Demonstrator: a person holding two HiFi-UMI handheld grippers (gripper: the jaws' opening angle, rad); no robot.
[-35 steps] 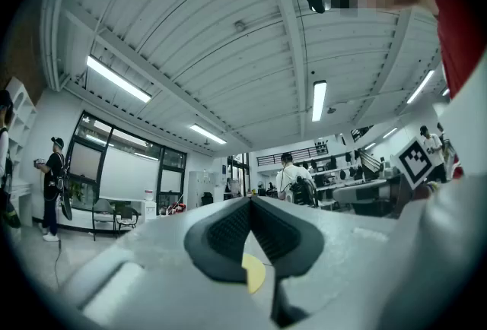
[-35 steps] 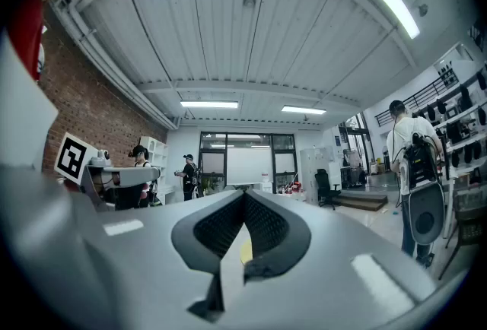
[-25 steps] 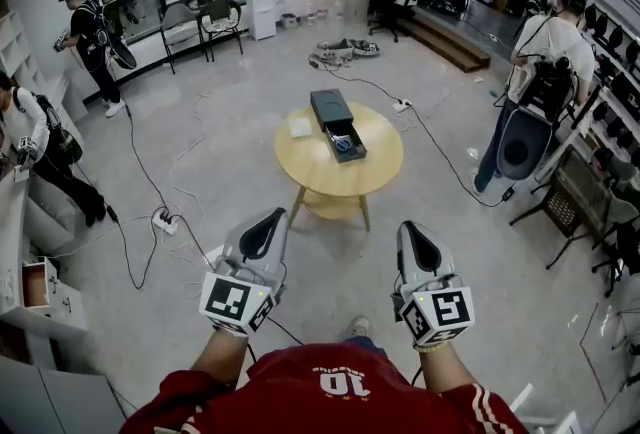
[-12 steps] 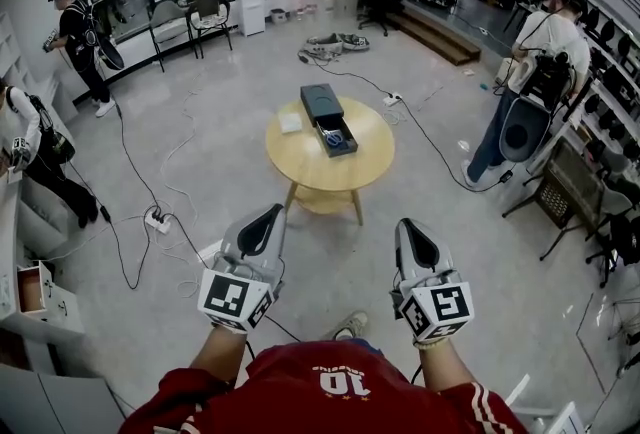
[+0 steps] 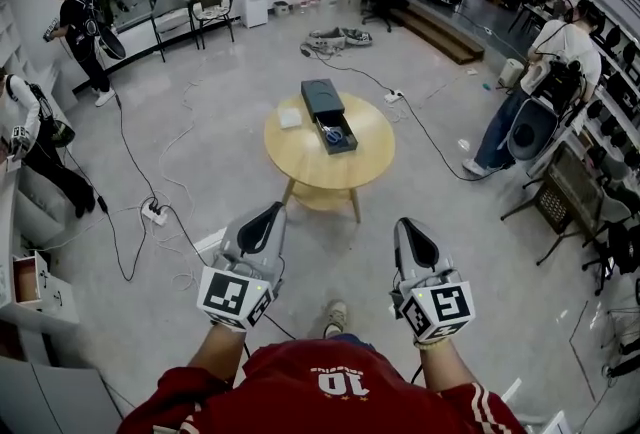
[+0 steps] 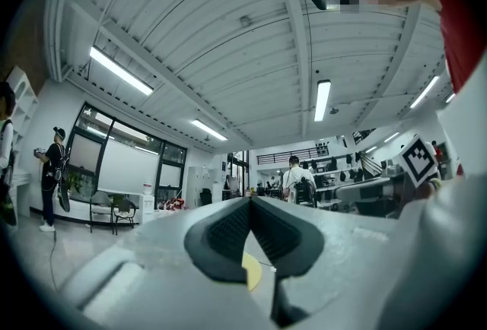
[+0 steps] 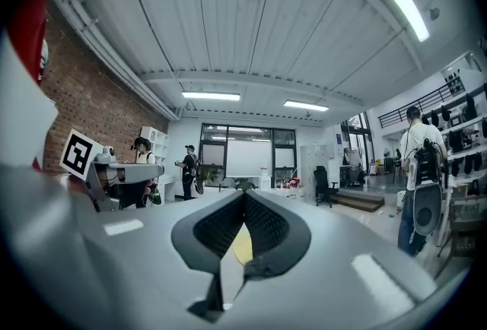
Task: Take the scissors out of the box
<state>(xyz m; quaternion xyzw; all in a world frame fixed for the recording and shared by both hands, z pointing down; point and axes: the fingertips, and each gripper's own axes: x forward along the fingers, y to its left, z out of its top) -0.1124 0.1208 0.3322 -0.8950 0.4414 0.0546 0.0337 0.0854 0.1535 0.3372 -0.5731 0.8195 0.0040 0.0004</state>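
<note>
Not yet begun: scissors (image 5: 334, 134) lying in the open box (image 5: 322, 97) on the round desk (image 5: 300, 167), well apart from left tool (image 5: 272, 212) and right tool (image 5: 408, 224), both clenched on nothing. Left to do: closing in, gripping, lifting out. Too far off to make out which way the handles face; mostly hidden behind the jaws in both gripper views.

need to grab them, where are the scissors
In the head view's upper centre, the scissors lie in the open box on the round table.
</note>
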